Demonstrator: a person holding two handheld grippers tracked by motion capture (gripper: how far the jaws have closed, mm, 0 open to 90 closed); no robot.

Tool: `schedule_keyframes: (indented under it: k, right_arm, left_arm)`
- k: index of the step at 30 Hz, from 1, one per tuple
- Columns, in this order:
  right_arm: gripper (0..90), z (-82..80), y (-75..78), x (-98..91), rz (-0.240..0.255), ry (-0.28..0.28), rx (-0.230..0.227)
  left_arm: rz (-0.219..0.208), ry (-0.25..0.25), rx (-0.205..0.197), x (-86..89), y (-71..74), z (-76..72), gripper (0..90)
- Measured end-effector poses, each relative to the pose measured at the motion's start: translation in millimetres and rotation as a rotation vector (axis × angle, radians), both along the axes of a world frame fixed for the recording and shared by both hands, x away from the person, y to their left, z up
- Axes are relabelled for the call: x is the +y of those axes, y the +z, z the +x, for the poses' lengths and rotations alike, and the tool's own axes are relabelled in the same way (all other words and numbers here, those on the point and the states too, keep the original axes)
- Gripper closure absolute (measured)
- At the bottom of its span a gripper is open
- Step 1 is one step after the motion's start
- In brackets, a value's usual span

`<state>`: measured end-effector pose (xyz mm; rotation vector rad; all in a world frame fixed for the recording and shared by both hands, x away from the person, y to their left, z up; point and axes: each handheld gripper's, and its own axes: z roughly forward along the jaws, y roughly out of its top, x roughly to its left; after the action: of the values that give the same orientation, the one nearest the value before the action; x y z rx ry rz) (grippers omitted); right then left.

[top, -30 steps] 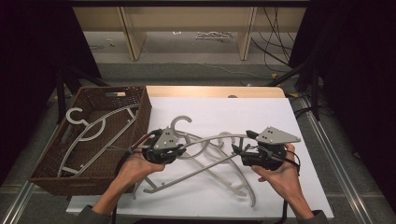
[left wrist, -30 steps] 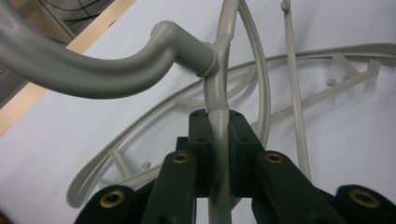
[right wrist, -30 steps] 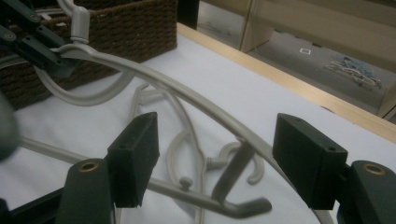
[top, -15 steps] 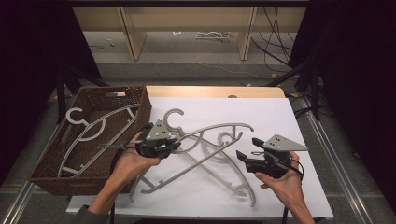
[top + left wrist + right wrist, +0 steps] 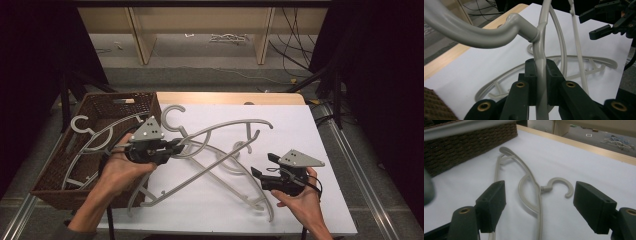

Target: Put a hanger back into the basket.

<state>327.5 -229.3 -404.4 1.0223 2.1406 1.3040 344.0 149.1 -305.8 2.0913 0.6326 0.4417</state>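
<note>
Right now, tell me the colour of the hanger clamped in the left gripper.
Light grey; the hanger shows best in the left gripper view.

Three hangers can be made out: a lifted hanger (image 5: 235, 121), a flat hanger (image 5: 544, 188) on the sheet, and a third hanger (image 5: 80, 121) in the basket. Whether more lie under that third one cannot be told.

One basket (image 5: 115, 96) – brown wicker.

One white sheet (image 5: 290, 140).

Two grippers – the left gripper (image 5: 176, 146) and the right gripper (image 5: 261, 164) – each with two black jaws and one grey three-cornered plate on top.

Two hands, one to each gripper.
</note>
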Motion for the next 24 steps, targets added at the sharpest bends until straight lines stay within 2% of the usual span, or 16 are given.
schedule_keyframes:
  k: [4, 5, 6, 7, 8, 10, 11, 12, 14, 17, 18, 19, 20, 22, 23, 24]
  right_arm:
    - [26.5, 0.2, -2.8, -1.2, 0.004, -0.007, 0.012]
    - [26.5, 0.2, -3.1, -1.5, 0.006, -0.01, 0.014]
    - [26.5, 0.3, -3.2, -1.8, 0.005, -0.009, 0.013]
    - [26.5, -0.2, -3.1, -1.6, 0.011, -0.014, 0.023]
    - [26.5, 1.1, -4.2, -1.9, 0.019, -0.015, -0.004]
    - [26.5, 1.0, -4.2, -2.0, 0.031, -0.01, 0.025]
    - [26.5, 0.8, -3.5, -3.2, 0.015, -0.016, 0.022]
    - [26.5, 2.0, -4.7, -2.7, 0.023, -0.016, 0.004]
    - [26.5, 1.2, -4.8, -2.7, 0.015, -0.015, 0.028]
    - [26.5, 1.1, -5.6, -1.2, 0.014, -0.007, 0.044]
    - [26.5, 1.9, -6.5, -0.9, 0.01, -0.004, 0.027]
    - [26.5, 2.1, -7.0, -0.7, 0.008, -0.005, 0.026]
    - [26.5, 1.7, -6.7, -0.8, 0.005, -0.005, 0.033]
    - [26.5, 2.0, -7.1, -0.5, 0.006, -0.006, 0.031]
    - [26.5, 1.7, -7.2, -0.2, 0.011, -0.003, 0.044]
    - [26.5, 1.9, -7.3, -0.6, 0.009, -0.004, 0.038]
  left_arm:
    - [0.003, 0.005, 0.0, 11.6, 15.4, 1.5, 81.8]
    - [-0.008, 0.024, 0.005, 13.6, 17.8, 1.9, 81.8]
    - [0.01, 0.028, -0.004, 19.1, 21.7, 4.0, 81.8]
    - [0.003, 0.037, -0.012, 23.7, 24.2, 6.1, 81.8]
    - [-0.004, 0.058, -0.007, 28.4, 26.6, 7.6, 81.8]
    - [0.002, 0.091, -0.017, 38.6, 30.5, 11.1, 81.8]
    - [0.005, 0.105, -0.025, 43.6, 31.6, 12.9, 81.8]
    - [0.005, 0.113, -0.027, 47.5, 32.2, 14.4, 81.8]
    - [-0.007, 0.15, -0.029, 59.1, 32.4, 19.8, 81.8]
    - [-0.003, 0.209, -0.014, 75.5, 31.4, 26.3, 81.8]
    - [-0.019, 0.228, -0.013, 80.0, 30.2, 28.8, 81.8]
    - [-0.006, 0.237, -0.012, 84.7, 30.2, 30.5, 81.8]
    - [-0.023, 0.261, -0.014, 89.9, 28.6, 33.2, 81.8]
    - [0.004, 0.283, -0.018, 99.0, 28.3, 37.0, 81.8]
    - [0.001, 0.298, -0.023, 102.8, 27.2, 39.3, 81.8]
    - [0.03, 0.3, -0.029, 108.6, 27.0, 41.9, 81.8]
